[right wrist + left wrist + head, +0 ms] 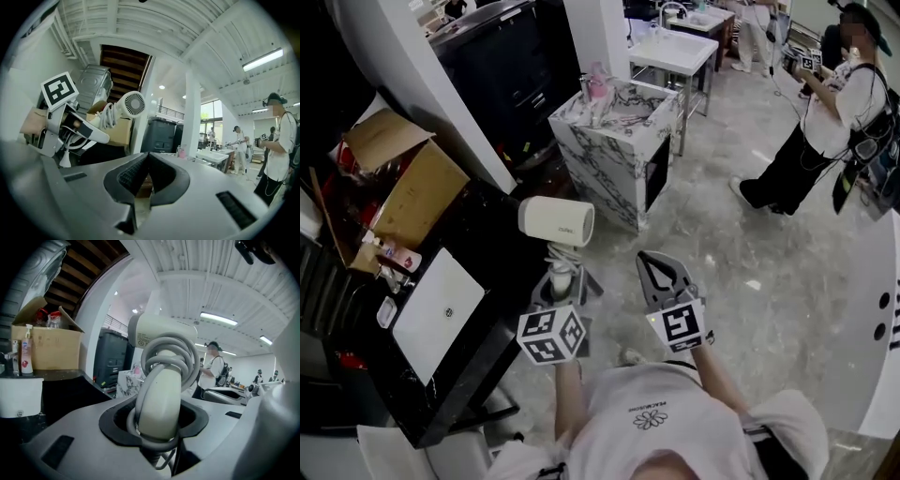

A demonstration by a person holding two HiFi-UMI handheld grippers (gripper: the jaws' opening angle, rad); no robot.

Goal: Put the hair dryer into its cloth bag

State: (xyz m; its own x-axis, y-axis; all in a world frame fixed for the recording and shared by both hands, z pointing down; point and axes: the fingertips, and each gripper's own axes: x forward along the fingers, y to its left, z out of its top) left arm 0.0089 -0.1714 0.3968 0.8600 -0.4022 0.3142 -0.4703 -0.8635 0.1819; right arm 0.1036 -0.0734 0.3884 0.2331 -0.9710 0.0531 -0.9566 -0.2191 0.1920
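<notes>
Operator: Hair dryer (556, 221) orientation?
Inspector: Handle (159, 399) upright, clamped in left gripper (561, 279) jaws, cord (168, 352) wound round it; barrel (154, 331) level directly above left gripper, grille (134, 104) facing right gripper (661, 277), whose jaws are closed, empty, beside left gripper.

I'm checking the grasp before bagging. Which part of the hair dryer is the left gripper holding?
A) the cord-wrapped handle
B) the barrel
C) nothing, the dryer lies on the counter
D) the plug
A: the left gripper is clamped on the handle of the hair dryer, with the cord coiled round that handle and the barrel above.
</notes>
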